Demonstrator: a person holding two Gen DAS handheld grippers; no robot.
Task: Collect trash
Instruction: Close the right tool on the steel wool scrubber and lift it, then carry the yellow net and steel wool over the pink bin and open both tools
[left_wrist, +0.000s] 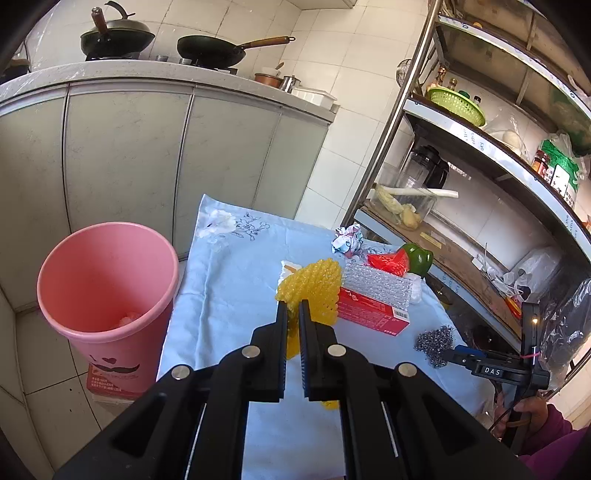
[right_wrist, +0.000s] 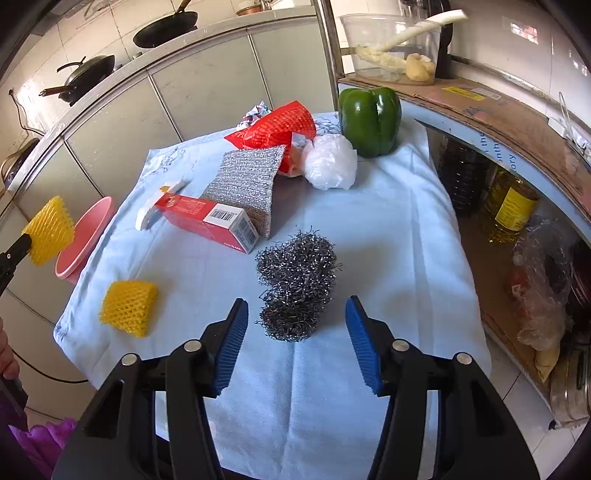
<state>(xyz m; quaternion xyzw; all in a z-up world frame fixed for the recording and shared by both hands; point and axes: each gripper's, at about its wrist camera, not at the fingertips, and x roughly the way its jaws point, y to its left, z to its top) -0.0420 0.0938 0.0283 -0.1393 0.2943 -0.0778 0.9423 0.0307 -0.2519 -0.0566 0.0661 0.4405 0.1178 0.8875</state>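
The black fingers (left_wrist: 280, 343) of the left gripper (left_wrist: 293, 314) are pinched together on a yellow foam fruit net (left_wrist: 314, 291), held up at centre frame above the blue cloth (left_wrist: 229, 288). The pink bin (left_wrist: 107, 280) stands at lower left of the left wrist view, off the cloth's edge. The net looks very light, soft and springy, so an edge pinch should hold it, though it may cling to the ribbed pads on release.

The right gripper (right_wrist: 293, 321) has its blue pads spread wide, low in its view, on either side of a steel wool scourer (right_wrist: 295, 284) without touching it. A second yellow foam net (right_wrist: 128, 313) lies at lower left of that view. It would crush easily, so grip across its middle.
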